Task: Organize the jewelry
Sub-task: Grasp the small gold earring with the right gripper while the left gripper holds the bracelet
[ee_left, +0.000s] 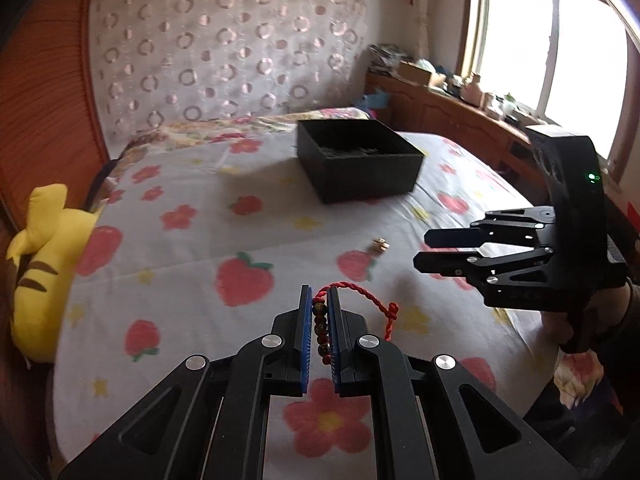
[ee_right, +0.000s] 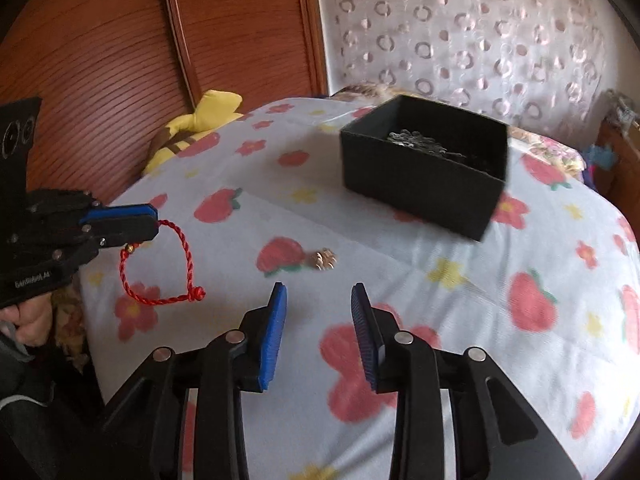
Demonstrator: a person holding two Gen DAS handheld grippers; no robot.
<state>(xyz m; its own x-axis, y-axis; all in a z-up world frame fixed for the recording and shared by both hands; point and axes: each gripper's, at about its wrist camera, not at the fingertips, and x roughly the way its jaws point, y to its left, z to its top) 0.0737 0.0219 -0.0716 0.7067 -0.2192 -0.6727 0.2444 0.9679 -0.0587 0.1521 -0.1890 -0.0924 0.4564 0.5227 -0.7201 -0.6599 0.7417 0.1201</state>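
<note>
My left gripper (ee_left: pixel 319 294) is shut on a red cord bracelet (ee_left: pixel 360 298) with dark beads, held above the bed; in the right wrist view the cord loop (ee_right: pixel 160 272) hangs from that gripper (ee_right: pixel 154 220). A black open box (ee_left: pixel 358 158) stands further back on the bed, with silvery chain jewelry (ee_right: pixel 420 140) inside it. A small gold piece (ee_left: pixel 380 245) lies on the sheet between the grippers and the box, also seen in the right wrist view (ee_right: pixel 325 259). My right gripper (ee_right: pixel 318 294) is open and empty above the sheet, near the gold piece.
The bed has a white sheet (ee_left: pixel 192 248) with strawberries and flowers. A yellow plush toy (ee_left: pixel 44 264) lies at the left bed edge by a wooden headboard (ee_right: pixel 100 60). A cluttered wooden sill (ee_left: pixel 460 96) runs under the window on the right.
</note>
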